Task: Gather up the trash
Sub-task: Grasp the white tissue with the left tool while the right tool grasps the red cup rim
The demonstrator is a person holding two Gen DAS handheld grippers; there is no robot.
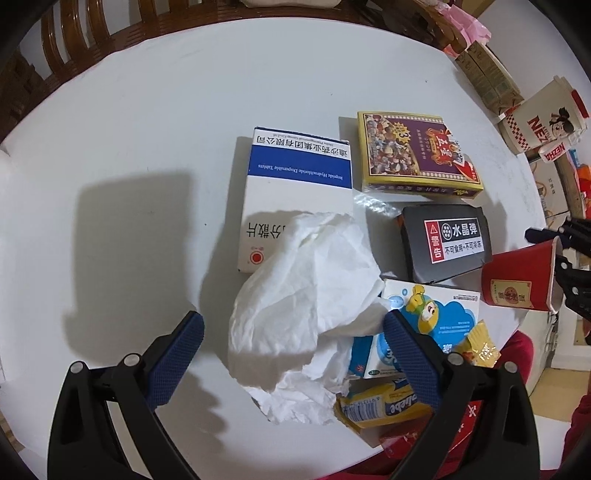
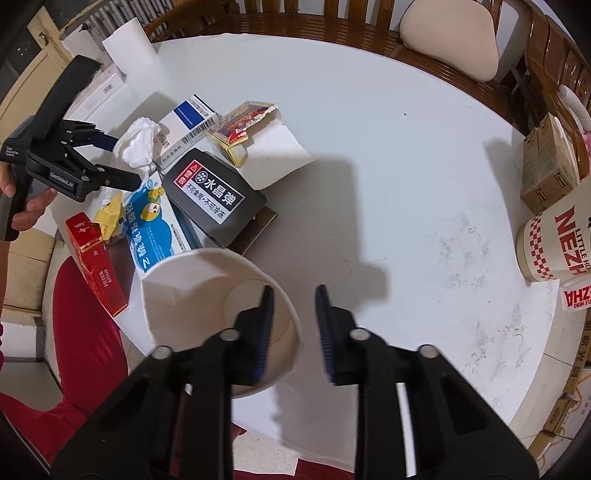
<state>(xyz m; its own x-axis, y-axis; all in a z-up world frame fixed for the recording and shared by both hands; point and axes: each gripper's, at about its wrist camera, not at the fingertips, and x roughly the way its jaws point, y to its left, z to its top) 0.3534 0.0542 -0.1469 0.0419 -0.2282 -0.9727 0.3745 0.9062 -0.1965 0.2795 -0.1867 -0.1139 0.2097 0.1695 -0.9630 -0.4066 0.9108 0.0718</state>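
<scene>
A crumpled white tissue (image 1: 306, 295) lies on the round white table (image 1: 147, 129), partly over a blue-and-white medicine box (image 1: 291, 173). My left gripper (image 1: 293, 343) is open, its blue-padded fingers on either side of the tissue; it also shows in the right wrist view (image 2: 125, 162). Around it lie a yellow-purple box (image 1: 417, 155), a black packet (image 1: 443, 240), a blue cartoon box (image 1: 439, 314) and a yellow wrapper (image 1: 380, 406). My right gripper (image 2: 293, 328) holds a red paper cup (image 1: 521, 280), white inside (image 2: 207, 295), one finger inside the rim, one outside.
A red cigarette box (image 2: 96, 258) lies at the table's near edge. A Nezha paper bucket (image 2: 554, 243) and cardboard cartons (image 2: 546, 162) stand at the right. Wooden chairs (image 2: 369, 22) ring the far side, one with a beige cushion (image 2: 450, 37).
</scene>
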